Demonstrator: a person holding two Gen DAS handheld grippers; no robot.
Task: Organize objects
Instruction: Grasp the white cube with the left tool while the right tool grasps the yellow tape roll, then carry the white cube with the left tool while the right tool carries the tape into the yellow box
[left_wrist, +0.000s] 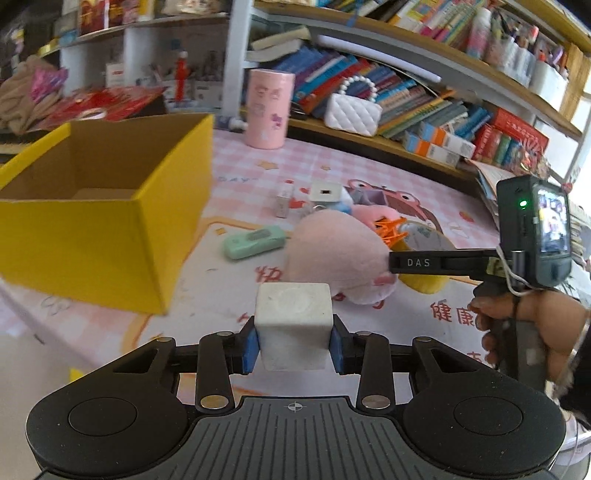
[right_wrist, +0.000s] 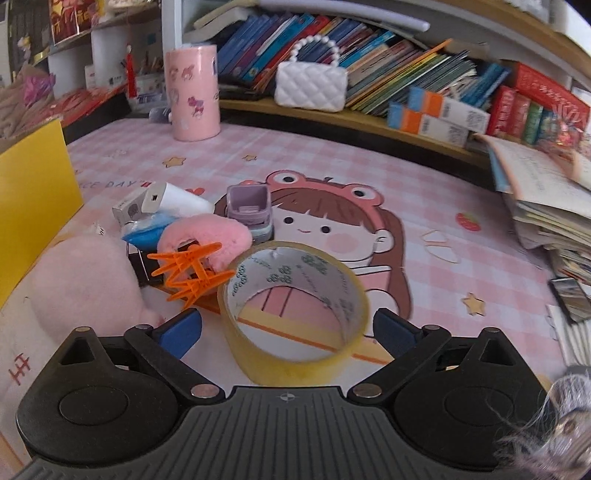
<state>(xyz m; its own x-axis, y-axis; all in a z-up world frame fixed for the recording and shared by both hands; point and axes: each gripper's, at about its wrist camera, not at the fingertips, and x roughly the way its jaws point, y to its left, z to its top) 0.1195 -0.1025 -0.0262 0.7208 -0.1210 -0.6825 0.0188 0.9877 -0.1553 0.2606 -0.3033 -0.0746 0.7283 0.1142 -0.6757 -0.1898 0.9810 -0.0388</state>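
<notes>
We note the yellow box (left_wrist: 92, 206) open, left of the clutter. Our left gripper (left_wrist: 294, 341) clamps the white cube (left_wrist: 293, 325); carry it level over the rim. Our right gripper (right_wrist: 288, 332) is spread around the tape roll (right_wrist: 295, 306), not yet squeezing.

Box (left_wrist: 99, 218) on tabletop (left_wrist: 229, 162), far left. Right of it, a cluster: plush toy (left_wrist: 332, 254) in front, clip (right_wrist: 192, 273) and tape roll (right_wrist: 295, 306) just right of the plush, small carton (right_wrist: 127, 210) behind. Cylinder tin (right_wrist: 192, 92) at the tabletop's back edge. Handbag (right_wrist: 312, 86) on shelf (right_wrist: 369, 127) behind, against books (right_wrist: 406, 70). Cube (left_wrist: 293, 325) between left claw (left_wrist: 294, 349) pads; tape roll between spread right claw (right_wrist: 288, 332) fingers.
</notes>
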